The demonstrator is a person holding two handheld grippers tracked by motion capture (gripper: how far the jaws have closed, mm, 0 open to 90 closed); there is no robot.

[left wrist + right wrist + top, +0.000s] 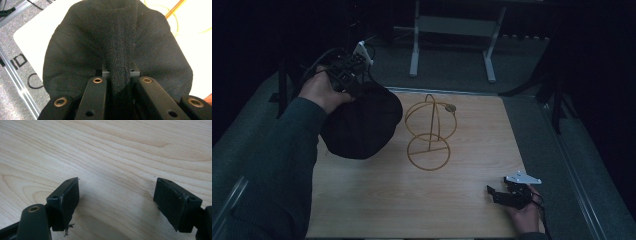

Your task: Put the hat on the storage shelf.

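My left gripper [346, 75] is up over the desk's [377, 200] far left corner, and its jaws are clamped tight on a fold of the black hat [362, 122]. In the left gripper view the fold of dark fabric [120, 62] runs straight up between my two black jaws, pinched there, with the rest of the hat [75, 55] ballooning out on both sides. The hat hangs off my grip, its round body sagging over the far left part of the desk; whether its lower edge touches the wood I cannot tell. Just beside it, towards the middle of the desk, stands the gold wire stand [430, 131], a ring at the base and loops above it, apart from the hat. My right gripper [507, 194] sits low at the near right corner, jaws wide apart, only bare wood grain [120, 157] between the two pads.
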